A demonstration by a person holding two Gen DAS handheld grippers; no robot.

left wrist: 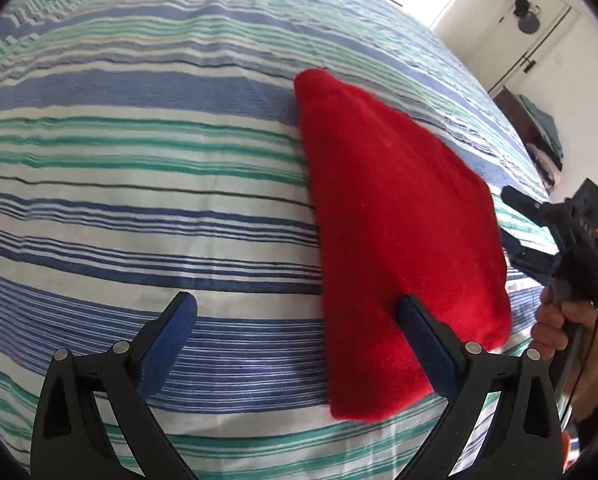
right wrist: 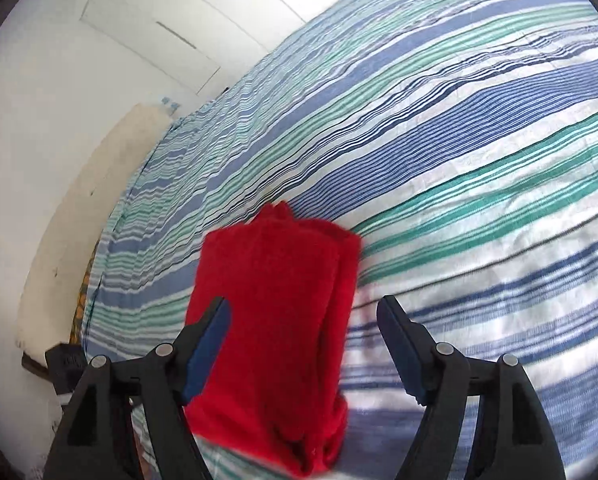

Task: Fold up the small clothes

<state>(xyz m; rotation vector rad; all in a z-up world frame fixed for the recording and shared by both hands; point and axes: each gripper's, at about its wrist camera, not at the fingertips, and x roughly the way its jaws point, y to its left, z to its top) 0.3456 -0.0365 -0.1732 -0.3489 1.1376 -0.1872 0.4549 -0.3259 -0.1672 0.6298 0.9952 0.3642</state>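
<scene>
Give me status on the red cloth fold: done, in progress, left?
Done: the red cloth lies folded into a compact stack on the striped bedsheet. In hand: nothing; left gripper and right gripper are both open, fingers spread. Left: no other garment is visible on the bed.

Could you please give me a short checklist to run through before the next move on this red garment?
1. Left tongs open: ok.
2. Right tongs open: ok.
3. Red garment released, lying on the striped bedsheet: ok.
4. Garment folded into a compact bundle: ok.
5. Edges aligned underneath: cannot tell.
</scene>
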